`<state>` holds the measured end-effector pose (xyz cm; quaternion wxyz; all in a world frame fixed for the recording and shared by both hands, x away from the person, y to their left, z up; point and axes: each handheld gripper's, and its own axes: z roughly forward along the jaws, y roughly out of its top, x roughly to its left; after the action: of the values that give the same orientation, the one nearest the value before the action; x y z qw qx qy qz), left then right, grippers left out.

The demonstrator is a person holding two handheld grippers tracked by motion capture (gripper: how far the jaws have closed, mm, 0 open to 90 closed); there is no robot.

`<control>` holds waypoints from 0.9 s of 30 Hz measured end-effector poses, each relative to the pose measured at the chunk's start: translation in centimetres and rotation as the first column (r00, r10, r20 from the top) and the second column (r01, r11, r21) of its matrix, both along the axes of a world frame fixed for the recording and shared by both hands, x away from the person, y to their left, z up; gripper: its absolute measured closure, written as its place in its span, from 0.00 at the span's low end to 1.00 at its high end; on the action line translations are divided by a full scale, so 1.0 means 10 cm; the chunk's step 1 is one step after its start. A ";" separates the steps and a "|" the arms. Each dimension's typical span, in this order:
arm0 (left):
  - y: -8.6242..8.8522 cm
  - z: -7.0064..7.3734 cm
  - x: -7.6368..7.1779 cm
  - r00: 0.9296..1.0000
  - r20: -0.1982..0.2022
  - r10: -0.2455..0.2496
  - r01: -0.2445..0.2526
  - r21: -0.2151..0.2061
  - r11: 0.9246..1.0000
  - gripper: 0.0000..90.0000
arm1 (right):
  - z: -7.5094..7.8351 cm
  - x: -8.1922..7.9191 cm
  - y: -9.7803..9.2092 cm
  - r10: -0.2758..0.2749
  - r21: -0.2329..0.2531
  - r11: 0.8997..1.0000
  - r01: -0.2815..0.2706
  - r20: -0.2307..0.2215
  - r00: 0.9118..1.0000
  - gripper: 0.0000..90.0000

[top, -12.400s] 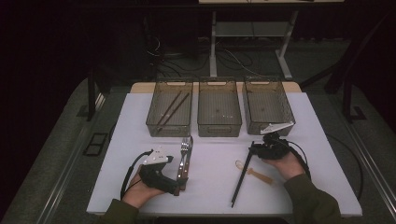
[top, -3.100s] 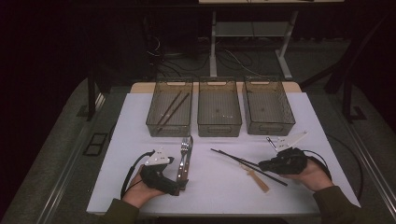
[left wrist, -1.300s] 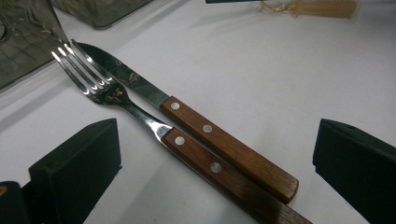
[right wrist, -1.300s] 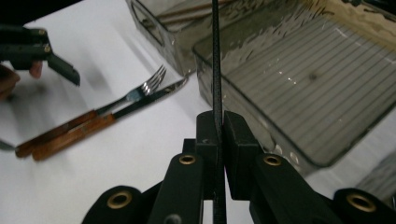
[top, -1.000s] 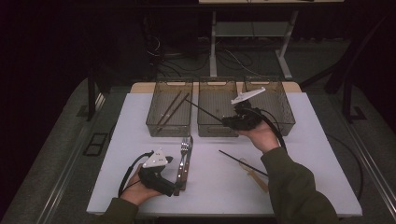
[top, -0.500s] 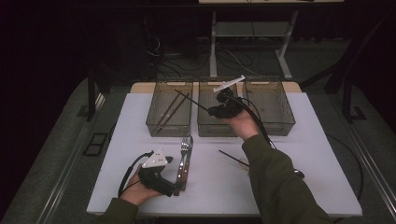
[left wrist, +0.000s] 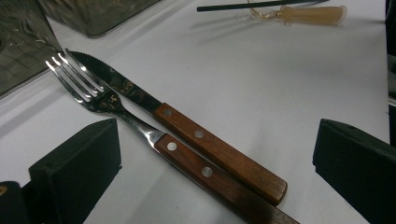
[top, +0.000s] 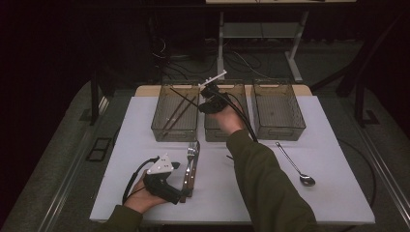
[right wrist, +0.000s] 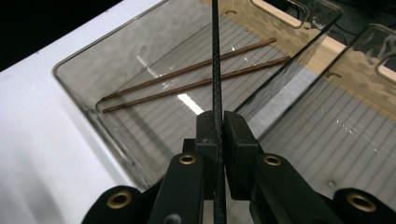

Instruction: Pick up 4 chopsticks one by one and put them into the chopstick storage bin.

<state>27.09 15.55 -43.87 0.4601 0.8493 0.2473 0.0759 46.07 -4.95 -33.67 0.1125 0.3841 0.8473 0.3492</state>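
A white table holds three clear smoky plastic bins in a row at its far side. The right gripper, held in a hand with an olive sleeve, hangs over the gap between the left bin and the middle bin. Its jaws are clenched on a thin black chopstick, which extends from the jaws out above the left bin. Two brown wooden chopsticks lie side by side on that bin's floor. The left gripper rests on the table near the front edge, jaws spread wide and holding nothing. Between and just ahead of them lie a wooden-handled steel fork and a wooden-handled serrated knife, touching along their handles. A long-handled steel spoon lies on the table to the right.
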 end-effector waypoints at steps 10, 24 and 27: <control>-0.01 0.01 0.00 1.000 0.001 -0.012 0.012 -0.007 1.000 0.00 | -0.13 0.18 0.25 -0.054 -0.009 0.999 0.053 -0.046 0.997 0.95; 0.00 0.01 0.00 1.000 0.002 -0.019 0.019 -0.016 1.000 0.00 | -0.28 0.22 0.55 -0.052 -0.024 0.998 0.051 -0.060 0.997 0.91; 0.00 0.01 0.00 1.000 0.002 -0.020 0.020 -0.014 1.000 0.00 | -0.26 0.21 0.54 -0.048 -0.018 0.999 0.047 -0.047 0.998 0.84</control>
<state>27.06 15.51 -43.75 0.4671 0.8484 0.2390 0.0703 48.19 0.43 -36.30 0.1038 0.4113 0.8433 0.3300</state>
